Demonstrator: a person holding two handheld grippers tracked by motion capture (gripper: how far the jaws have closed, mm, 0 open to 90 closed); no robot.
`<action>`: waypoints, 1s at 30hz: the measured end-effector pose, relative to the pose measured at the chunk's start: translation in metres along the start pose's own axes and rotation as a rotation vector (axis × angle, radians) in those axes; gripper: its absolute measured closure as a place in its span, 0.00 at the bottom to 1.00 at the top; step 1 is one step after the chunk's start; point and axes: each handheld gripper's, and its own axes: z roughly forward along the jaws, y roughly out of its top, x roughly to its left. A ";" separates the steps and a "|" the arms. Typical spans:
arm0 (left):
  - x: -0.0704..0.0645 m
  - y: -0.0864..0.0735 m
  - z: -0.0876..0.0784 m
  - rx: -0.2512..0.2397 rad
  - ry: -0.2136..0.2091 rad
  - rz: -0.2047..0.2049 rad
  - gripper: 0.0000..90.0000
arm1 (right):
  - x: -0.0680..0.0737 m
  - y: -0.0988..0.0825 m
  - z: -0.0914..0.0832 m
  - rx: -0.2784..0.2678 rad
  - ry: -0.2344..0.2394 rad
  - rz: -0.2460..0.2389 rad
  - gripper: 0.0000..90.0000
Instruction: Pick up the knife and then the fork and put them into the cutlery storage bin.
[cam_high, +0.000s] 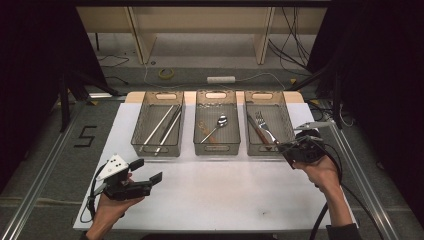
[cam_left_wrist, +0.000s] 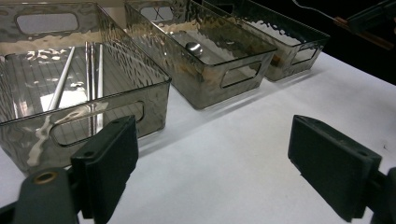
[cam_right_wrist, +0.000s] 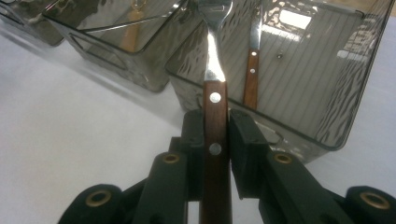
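My right gripper (cam_high: 286, 148) (cam_right_wrist: 215, 122) is shut on the wooden handle of a fork (cam_high: 263, 126) (cam_right_wrist: 215, 65). The fork's metal tines point away over the front wall of the right clear bin (cam_high: 286, 112) (cam_right_wrist: 322, 79). Inside that bin lies another wooden-handled utensil (cam_high: 254, 128) (cam_right_wrist: 252, 79). My left gripper (cam_high: 146, 171) (cam_left_wrist: 219, 163) hovers low over the white tabletop near the front left, open, with nothing between its jaws.
A left bin (cam_high: 141, 125) (cam_left_wrist: 154, 100) holds long metal chopsticks (cam_high: 165, 127) (cam_left_wrist: 91, 70). The middle bin (cam_high: 199, 125) (cam_left_wrist: 210, 88) holds a spoon (cam_high: 220, 121) (cam_left_wrist: 193, 46). The white table board (cam_high: 215, 190) spreads in front of the bins. Cables lie on the floor behind.
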 end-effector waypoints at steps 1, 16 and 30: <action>0.000 0.000 0.000 0.000 0.000 0.000 0.18 | -0.001 0.002 0.001 0.002 -0.001 0.000 0.86; 0.000 0.000 0.000 -0.001 -0.001 -0.001 0.18 | -0.012 0.038 0.020 -0.010 -0.026 0.020 0.86; 0.000 0.000 0.000 -0.003 -0.001 0.001 0.18 | -0.013 0.062 0.035 0.006 -0.048 0.008 0.86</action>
